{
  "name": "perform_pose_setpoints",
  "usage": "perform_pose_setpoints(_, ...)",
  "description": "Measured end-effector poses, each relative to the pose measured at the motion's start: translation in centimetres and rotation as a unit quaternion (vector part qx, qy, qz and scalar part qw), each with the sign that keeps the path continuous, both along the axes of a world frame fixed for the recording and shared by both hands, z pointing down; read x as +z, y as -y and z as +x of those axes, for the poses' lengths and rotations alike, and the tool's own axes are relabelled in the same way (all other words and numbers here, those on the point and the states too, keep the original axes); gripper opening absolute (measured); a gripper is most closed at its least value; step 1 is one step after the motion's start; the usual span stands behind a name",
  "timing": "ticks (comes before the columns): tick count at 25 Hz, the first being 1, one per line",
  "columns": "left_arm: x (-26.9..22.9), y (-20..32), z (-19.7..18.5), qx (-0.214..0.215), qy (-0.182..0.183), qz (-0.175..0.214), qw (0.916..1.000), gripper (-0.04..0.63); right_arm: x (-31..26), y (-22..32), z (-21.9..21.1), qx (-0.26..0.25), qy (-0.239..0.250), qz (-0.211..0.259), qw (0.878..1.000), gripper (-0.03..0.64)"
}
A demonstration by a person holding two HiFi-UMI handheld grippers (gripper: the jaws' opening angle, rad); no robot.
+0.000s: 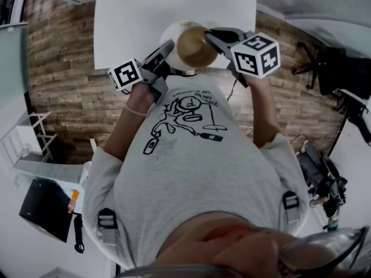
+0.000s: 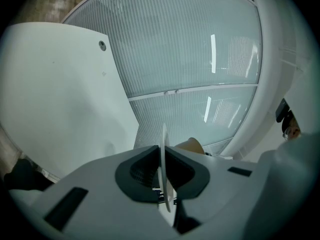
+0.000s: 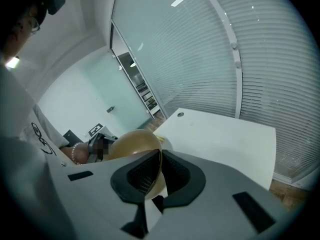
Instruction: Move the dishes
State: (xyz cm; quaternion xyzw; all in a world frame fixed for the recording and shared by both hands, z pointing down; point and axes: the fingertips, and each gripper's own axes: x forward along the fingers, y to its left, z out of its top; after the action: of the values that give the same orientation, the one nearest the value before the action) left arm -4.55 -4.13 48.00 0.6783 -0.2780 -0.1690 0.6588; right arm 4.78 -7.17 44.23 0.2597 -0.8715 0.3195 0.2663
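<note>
**Two dishes pinched by their rims at the table's near edge**

Our left gripper [image 2: 164, 173] is clamped on the white plate [image 2: 164, 139] and our right gripper [image 3: 159, 176] on the tan bowl [image 3: 132, 144]. The rim holds probably suit carrying them. The white table [image 1: 133, 22] lies beyond.

Light grey T-shirt [image 1: 197, 172] with a black line drawing mid-frame; 2 dark strap buckles [image 1: 106, 219] low on the shoulders; a beaded bracelet [image 1: 135, 111] on the left wrist.

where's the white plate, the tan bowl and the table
white plate [image 2: 164, 144], left gripper view, on its thin rim seen edge-on
tan bowl [image 1: 194, 46], head view, on the middle of its tan surface
white table [image 1: 133, 16], head view, on a bare part of its top
</note>
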Motion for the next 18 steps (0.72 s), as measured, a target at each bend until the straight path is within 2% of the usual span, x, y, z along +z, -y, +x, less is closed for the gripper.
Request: perform_pose_setpoints(18,0.9,1.0,-4.7,-0.045,0.031,0.004,0.9985,0.02,0.5,1.9,3.6,0.051,-0.001,0.002,0.999,0.043)
